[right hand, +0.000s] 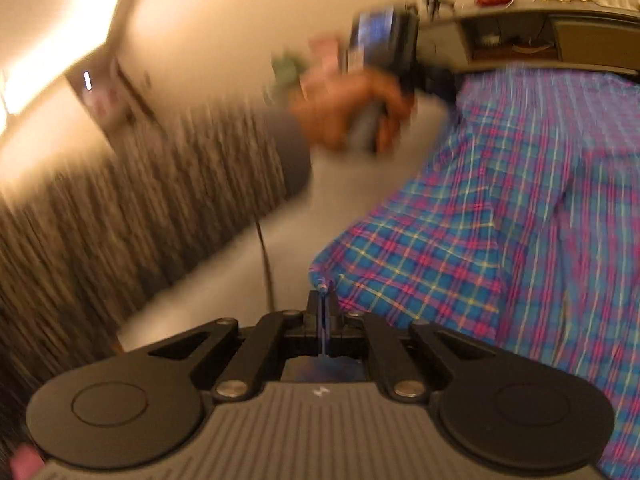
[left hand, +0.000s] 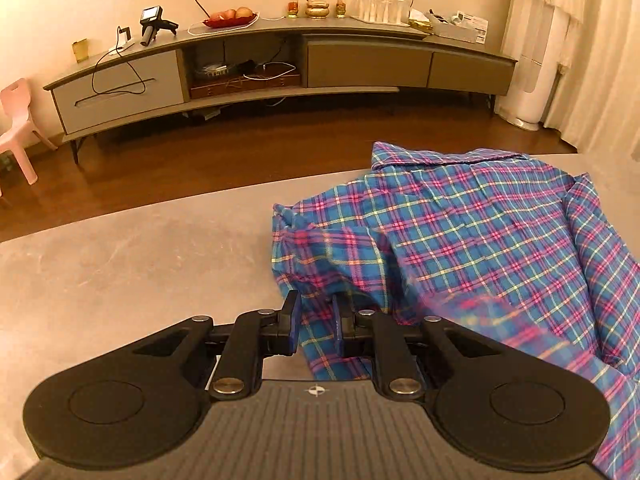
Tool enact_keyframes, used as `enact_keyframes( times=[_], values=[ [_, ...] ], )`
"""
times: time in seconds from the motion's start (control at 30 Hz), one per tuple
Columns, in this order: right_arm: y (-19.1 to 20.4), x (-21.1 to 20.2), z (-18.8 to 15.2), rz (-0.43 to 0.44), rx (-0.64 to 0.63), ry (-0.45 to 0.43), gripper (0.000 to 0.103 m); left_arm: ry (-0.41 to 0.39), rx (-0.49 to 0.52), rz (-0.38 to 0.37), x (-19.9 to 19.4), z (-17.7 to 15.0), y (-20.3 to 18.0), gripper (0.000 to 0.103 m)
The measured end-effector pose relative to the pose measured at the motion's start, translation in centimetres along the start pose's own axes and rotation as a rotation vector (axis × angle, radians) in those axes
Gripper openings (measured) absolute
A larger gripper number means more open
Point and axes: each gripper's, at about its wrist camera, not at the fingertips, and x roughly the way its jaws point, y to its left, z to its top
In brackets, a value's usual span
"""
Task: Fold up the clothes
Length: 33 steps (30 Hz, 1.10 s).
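- Plaid shirt [left hand: 472, 232]: one, blue with pink and yellow checks, lying rumpled on the grey table [left hand: 120, 264], collar toward the far edge; in the right wrist view it fills the right side [right hand: 540, 200].
- Left gripper [left hand: 316, 320]: jaws parted, a fold of the shirt lying loose between them, not pinched.
- Right gripper [right hand: 323, 304]: jaws pressed together on a corner of the shirt's edge, a thin strip of cloth showing between the pads.
- Right wrist view only: a person's hand [right hand: 352, 112] with a grey sleeve [right hand: 292, 156], gripping the handle of the other tool above the table; heavily blurred. A cable [right hand: 266, 264] hangs down from it.
- Left wrist view only: one long low TV cabinet [left hand: 260, 68] against the wall, carrying one plate of fruit [left hand: 230, 18], a cluster of clear glasses [left hand: 378, 6] and one spare handheld gripper [left hand: 154, 24]; one pink child's chair [left hand: 18, 128] at left.
- Table surface left of the shirt: bare.
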Motion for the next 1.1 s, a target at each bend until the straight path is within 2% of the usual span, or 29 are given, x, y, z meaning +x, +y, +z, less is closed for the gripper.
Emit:
enact_keyframes(
  times=[0.1, 0.2, 0.33, 0.4, 0.43, 0.53, 0.63, 0.73, 0.8, 0.87, 1.0, 1.1],
  values=[
    [0.3, 1.4, -1.9, -0.053, -0.028, 0.077, 0.001, 0.01, -0.007, 0.023, 0.5, 0.4, 0.2, 0.017],
    [0.6, 1.0, -2.5, -0.072, -0.037, 0.093, 0.0, 0.0, -0.03, 0.048, -0.5, 0.3, 0.7, 0.017],
    [0.3, 0.0, -2.4, -0.078, -0.05, 0.107, 0.001, -0.114, -0.092, 0.062, -5.6, -0.5, 1.3, 0.017],
    [-0.3, -0.7, -1.8, -0.095, -0.057, 0.094, 0.01, -0.18, -0.056, 0.068, -8.5, -1.0, 0.1, 0.017],
    [-0.6, -1.0, -1.6, -0.104, -0.06, 0.088, 0.015, -0.209, -0.033, 0.055, -9.9, -1.4, -0.7, 0.017],
    [-1.6, -2.0, -0.7, -0.13, -0.071, 0.068, 0.016, -0.249, 0.05, -0.04, -12.0, -2.4, -3.5, 0.017],
    [-2.5, -3.1, 0.1, -0.156, -0.081, 0.049, 0.016, -0.196, 0.187, -0.126, -10.8, -3.5, -6.9, 0.017],
    [-3.4, -4.1, 0.9, -0.183, -0.092, 0.03, 0.016, -0.102, 0.254, -0.081, -7.1, -4.5, -8.7, 0.017],
    [-4.0, -4.8, 1.5, -0.2, -0.099, 0.017, 0.016, -0.062, 0.25, -0.051, -4.9, -4.9, -8.8, 0.017],
    [-4.3, -4.4, 1.3, -0.205, -0.107, 0.029, 0.013, -0.058, 0.218, -0.043, -3.7, -5.0, -8.3, 0.017],
    [-3.0, -6.0, -0.2, -0.222, -0.165, 0.018, 0.012, -0.071, 0.174, -0.05, -3.2, -4.8, -7.4, 0.018],
    [-2.0, -7.0, -1.1, -0.23, -0.21, 0.041, 0.012, -0.068, 0.183, 0.0, -3.6, -4.8, -7.9, 0.018]
  ],
)
